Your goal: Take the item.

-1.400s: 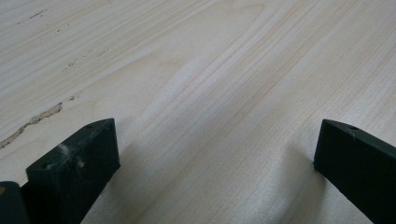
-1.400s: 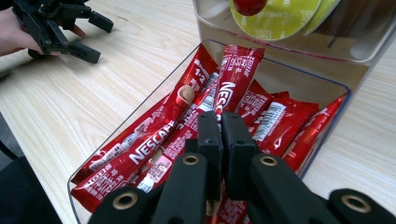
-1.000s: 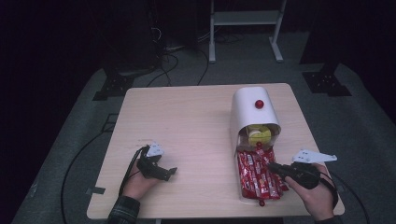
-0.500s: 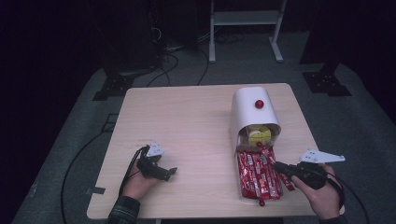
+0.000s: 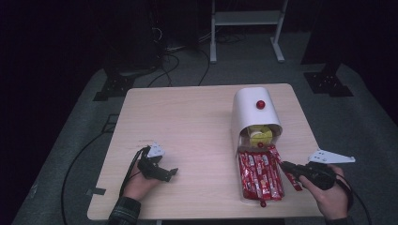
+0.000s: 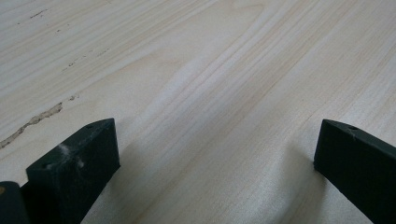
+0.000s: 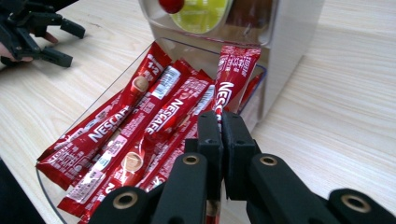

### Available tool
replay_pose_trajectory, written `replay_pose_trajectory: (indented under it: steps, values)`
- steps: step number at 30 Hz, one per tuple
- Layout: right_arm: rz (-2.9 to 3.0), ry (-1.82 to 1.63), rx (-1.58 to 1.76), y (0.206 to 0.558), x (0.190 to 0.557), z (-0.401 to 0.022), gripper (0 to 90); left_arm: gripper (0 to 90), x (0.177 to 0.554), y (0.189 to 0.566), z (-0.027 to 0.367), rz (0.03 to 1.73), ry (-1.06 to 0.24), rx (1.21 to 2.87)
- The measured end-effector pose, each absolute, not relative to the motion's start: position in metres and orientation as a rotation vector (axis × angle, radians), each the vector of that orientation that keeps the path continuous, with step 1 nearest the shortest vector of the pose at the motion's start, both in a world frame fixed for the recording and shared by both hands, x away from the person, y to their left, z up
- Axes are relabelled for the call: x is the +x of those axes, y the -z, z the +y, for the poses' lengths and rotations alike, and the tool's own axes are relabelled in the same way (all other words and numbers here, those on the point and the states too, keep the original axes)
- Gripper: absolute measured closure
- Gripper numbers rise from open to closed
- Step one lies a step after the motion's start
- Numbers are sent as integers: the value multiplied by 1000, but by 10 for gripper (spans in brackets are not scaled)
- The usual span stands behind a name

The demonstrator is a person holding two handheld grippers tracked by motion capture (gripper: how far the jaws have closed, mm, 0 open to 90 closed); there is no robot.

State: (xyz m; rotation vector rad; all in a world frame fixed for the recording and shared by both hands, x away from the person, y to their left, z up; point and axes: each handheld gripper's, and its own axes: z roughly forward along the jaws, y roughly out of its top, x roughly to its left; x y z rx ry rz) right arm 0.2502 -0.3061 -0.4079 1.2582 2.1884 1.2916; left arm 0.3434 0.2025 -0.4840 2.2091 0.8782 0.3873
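Wooden table (image 5: 187,122) carried a white dispenser (image 5: 253,110) whose clear drawer (image 7: 70,128) lay open, packed with red sachets. Right gripper (image 7: 220,123) was clamped on one sachet (image 7: 233,74), tilted against the drawer's edge; lifting it straight up seemed wise. Left gripper (image 6: 215,154) rested open-jawed, well apart.

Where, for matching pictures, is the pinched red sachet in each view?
High view: red sachet lower right, in right tool.
Right gripper view: centre, above shut jaws.
Left gripper view: faces table wood.
Shared landmark: white box behind it.
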Motion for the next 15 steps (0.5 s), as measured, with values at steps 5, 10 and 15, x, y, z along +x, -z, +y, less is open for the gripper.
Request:
replay_pose_trajectory:
  steps: [5, 10, 15]
  values:
    - [2176, -1290, 1268, 408, 250, -310, 868, 0, 343, 484, 202, 879, -387, 2209]
    - [2168, -1283, 1274, 407, 250, -313, 869, 0, 343, 484, 203, 878, -387, 2209]
    - [2157, -1275, 1290, 407, 250, -317, 869, 0, 343, 484, 202, 878, -387, 2209]
